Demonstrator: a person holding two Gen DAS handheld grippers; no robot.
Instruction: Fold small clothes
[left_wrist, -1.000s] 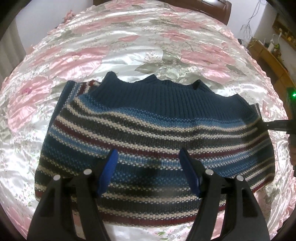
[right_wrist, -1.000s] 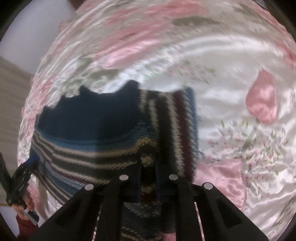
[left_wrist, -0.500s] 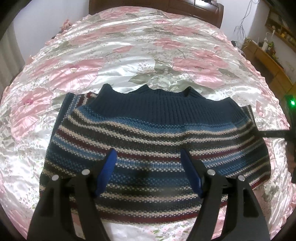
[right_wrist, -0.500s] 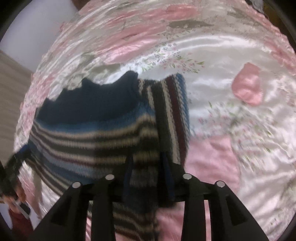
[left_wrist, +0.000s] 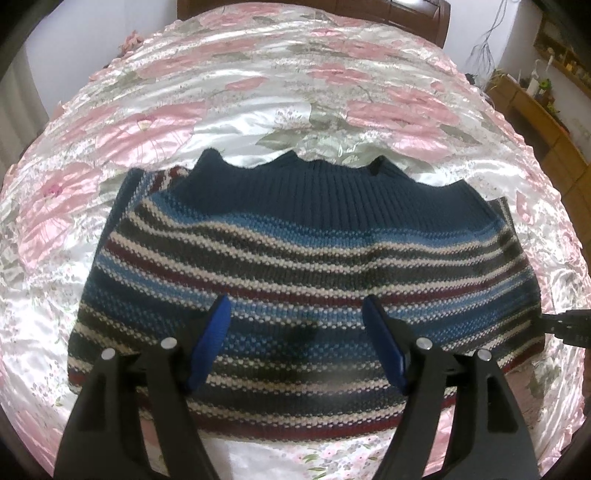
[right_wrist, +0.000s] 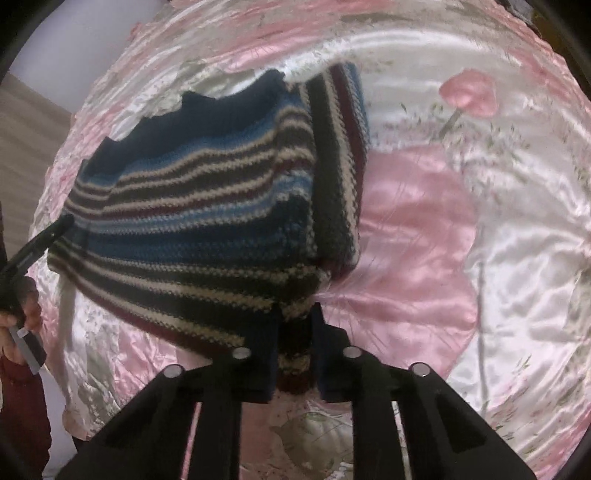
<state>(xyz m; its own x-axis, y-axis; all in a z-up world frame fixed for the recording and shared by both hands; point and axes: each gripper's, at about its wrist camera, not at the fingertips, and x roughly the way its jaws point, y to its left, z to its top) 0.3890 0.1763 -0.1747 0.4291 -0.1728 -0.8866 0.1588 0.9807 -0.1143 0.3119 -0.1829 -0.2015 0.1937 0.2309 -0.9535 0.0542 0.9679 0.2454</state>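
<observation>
lying across the floral satin bedspread (left_wrist: 258, 110), the striped knit sweater (left_wrist: 303, 266) is seen folded, its navy ribbed band at the far edge and its maroon stripe nearest the left wrist camera. the left gripper (left_wrist: 297, 321) is held above the near part of the sweater with its jaws spread wide; only knit shows between the blue pads (left_wrist: 210, 339), and nothing is clasped. at the right edge of that view the dark tip of the right gripper (left_wrist: 565, 326) is seen at the sweater's side. in the right wrist view the right gripper (right_wrist: 297, 332) is closed on the near corner of the sweater (right_wrist: 207, 206), a bunch of striped knit being pinched between its two fingers. from that corner the fabric is pulled up off the bedspread (right_wrist: 424, 240), and a striped sleeve (right_wrist: 340, 166) is folded over along the sweater's right side. at the far left of this view the left gripper (right_wrist: 40, 243) is seen beside the sweater's edge, held in a hand (right_wrist: 22, 317) with a dark red sleeve (right_wrist: 22, 413) below it.
</observation>
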